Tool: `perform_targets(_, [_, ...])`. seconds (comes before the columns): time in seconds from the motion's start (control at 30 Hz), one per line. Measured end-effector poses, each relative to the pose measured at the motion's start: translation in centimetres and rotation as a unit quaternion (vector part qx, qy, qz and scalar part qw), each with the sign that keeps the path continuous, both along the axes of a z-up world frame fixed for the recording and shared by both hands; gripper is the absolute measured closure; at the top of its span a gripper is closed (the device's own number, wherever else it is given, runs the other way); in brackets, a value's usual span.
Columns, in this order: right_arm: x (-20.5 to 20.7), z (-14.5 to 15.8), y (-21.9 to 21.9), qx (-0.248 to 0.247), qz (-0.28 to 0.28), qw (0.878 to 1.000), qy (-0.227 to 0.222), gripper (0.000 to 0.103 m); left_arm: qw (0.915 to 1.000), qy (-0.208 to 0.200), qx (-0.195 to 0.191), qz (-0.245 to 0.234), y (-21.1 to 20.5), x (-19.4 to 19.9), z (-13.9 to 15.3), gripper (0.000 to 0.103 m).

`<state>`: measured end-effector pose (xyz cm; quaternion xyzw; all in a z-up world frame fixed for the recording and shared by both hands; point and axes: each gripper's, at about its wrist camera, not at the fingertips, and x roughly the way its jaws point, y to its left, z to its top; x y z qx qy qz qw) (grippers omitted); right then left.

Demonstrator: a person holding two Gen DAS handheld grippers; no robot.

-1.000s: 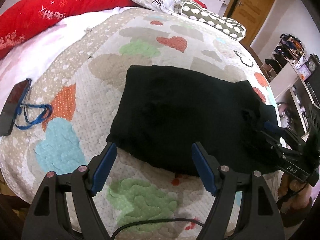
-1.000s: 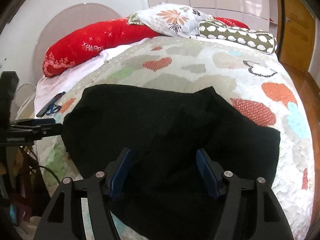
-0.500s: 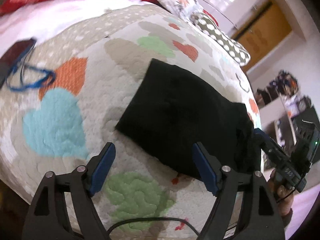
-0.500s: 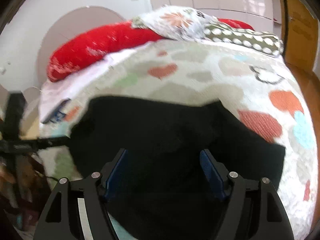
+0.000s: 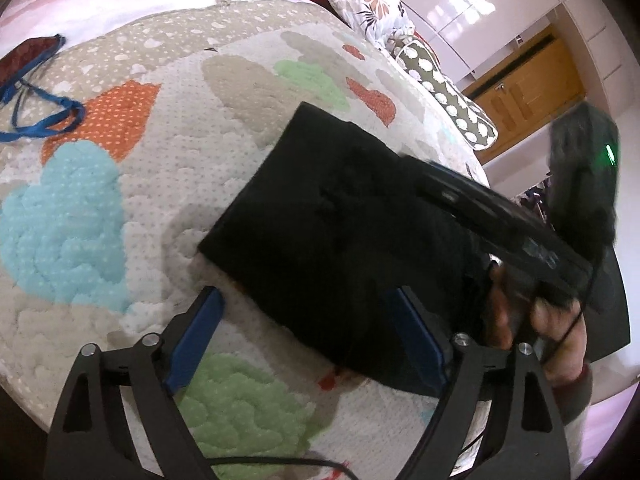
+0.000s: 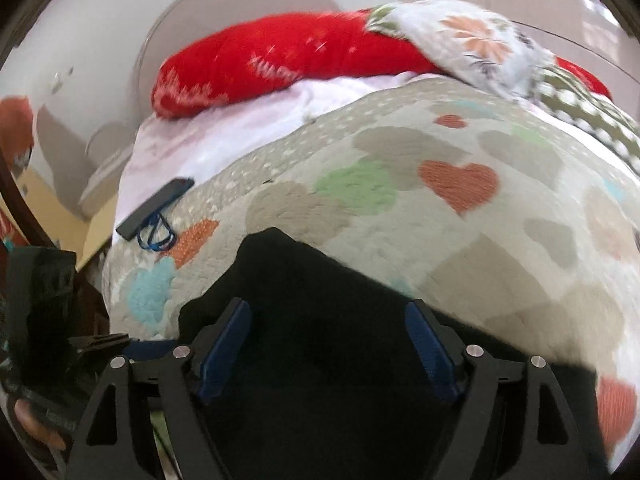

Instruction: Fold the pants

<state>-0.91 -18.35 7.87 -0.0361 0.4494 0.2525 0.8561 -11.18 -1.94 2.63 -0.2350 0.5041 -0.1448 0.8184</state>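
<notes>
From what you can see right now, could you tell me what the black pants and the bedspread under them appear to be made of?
The black pants look like a soft, matte knit or fleece: no sheen, fuzzy edges, though detail is lost in the black. The bedspread appears to be quilted cotton-like fabric: puffy stitched heart patches with small dots.

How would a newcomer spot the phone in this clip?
Start at the long red pillow at the head of the bed. Below its left end, on the pale sheet beside the heart-patterned quilt, lies the phone: the only flat dark slab there, with a blue cord looped beside it.
</notes>
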Motion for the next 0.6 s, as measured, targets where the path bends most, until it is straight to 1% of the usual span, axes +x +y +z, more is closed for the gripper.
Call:
perform_targets(0.07, [1.3, -0.7, 1.1, -0.013, 0.013, 1.0, 0.01, 0.021, 1.0, -0.001, -0.004, 0.0, -0.2, 0.2, 0.0, 0.015])
perform_targets(0.17, [2.7, -1.7, 2.7, -0.042, 0.035, 0.998, 0.024, 0.021, 0.9998, -0.001, -0.019, 0.004, -0.3, 0.6, -0.1, 0.01])
perform_targets(0.2, [3.1, -2.0, 3.2, -0.049, 0.041, 0.998, 0.026, 0.021, 0.9997, -0.001, -0.025, 0.007, -0.3, 0.7, -0.1, 0.006])
perform_targets(0.23, [3.4, -2.3, 3.4, -0.05, 0.047, 0.997, 0.03, 0.021, 0.9993, 0.0, -0.034, 0.013, -0.3, 0.9, -0.3, 0.002])
perform_targets(0.27, [3.8, -2.5, 3.7, -0.046, 0.052, 0.997, 0.035, 0.02, 0.9991, -0.001, -0.04, 0.015, -0.4, 0.9, -0.4, 0.0])
perform_targets(0.33, [4.6, -3.1, 4.0, -0.034, 0.055, 0.997, 0.048, 0.02, 0.9989, -0.005, -0.041, 0.022, -0.5, 1.0, -0.4, 0.0])
perform_targets(0.4, [5.1, -3.9, 4.2, -0.019, 0.057, 0.996, 0.064, 0.021, 0.9992, -0.01, -0.036, 0.018, -0.8, 1.1, -0.5, 0.0])
perform_targets(0.43, [5.2, -4.1, 4.3, -0.013, 0.057, 0.996, 0.067, 0.026, 0.9992, -0.015, -0.034, 0.015, -0.8, 1.1, -0.5, 0.0])
perform_targets(0.47, [5.1, -4.2, 4.3, -0.005, 0.058, 0.996, 0.067, 0.048, 0.9992, -0.019, -0.032, 0.013, -0.9, 1.1, -0.4, 0.0])
perform_targets(0.5, [4.9, -4.2, 4.2, 0.001, 0.058, 0.996, 0.063, 0.057, 0.9992, -0.024, -0.03, 0.014, -0.9, 1.0, -0.3, 0.004])
perform_targets(0.53, [4.7, -4.0, 4.0, 0.005, 0.052, 0.997, 0.055, 0.062, 0.9992, -0.03, -0.022, 0.016, -0.9, 0.9, 0.0, 0.015])
perform_targets(0.57, [4.4, -3.8, 3.9, 0.008, 0.05, 0.997, 0.05, 0.067, 0.9992, -0.034, -0.009, 0.018, -0.9, 0.8, 0.2, 0.024])
perform_targets(0.6, [4.1, -3.4, 3.6, 0.012, 0.048, 0.998, 0.043, 0.07, 0.9991, -0.037, 0.006, 0.018, -1.0, 0.7, 0.5, 0.045])
